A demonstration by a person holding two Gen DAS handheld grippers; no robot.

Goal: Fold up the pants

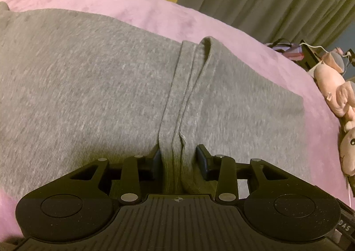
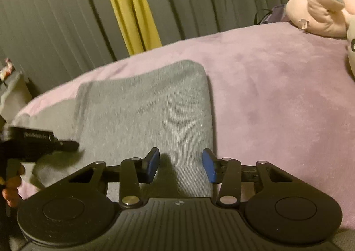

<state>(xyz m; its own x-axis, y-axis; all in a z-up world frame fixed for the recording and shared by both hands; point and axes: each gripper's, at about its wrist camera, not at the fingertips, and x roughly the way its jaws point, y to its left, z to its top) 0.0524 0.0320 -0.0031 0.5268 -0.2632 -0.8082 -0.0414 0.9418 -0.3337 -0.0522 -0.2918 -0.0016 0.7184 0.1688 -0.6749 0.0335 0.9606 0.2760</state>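
Note:
Grey knit pants (image 1: 88,86) lie spread on a pink blanket (image 1: 137,8). In the left wrist view a raised ridge of grey fabric (image 1: 184,100) runs from the far edge down between my left gripper (image 1: 178,157) fingers, whose jaws stand open around the ridge, apart from it on the right side. In the right wrist view the folded pants (image 2: 144,113) lie on the blanket (image 2: 277,95). My right gripper (image 2: 180,166) is open just above the near end of the pants, holding nothing. The left gripper (image 2: 40,142) shows at the left edge there.
Pink plush toys (image 2: 317,13) lie on the blanket's far right; they also show in the left wrist view (image 1: 332,91). Grey curtains (image 2: 55,17) with a yellow strip (image 2: 131,11) hang behind the bed. Small clutter (image 1: 292,51) sits beyond the bed edge.

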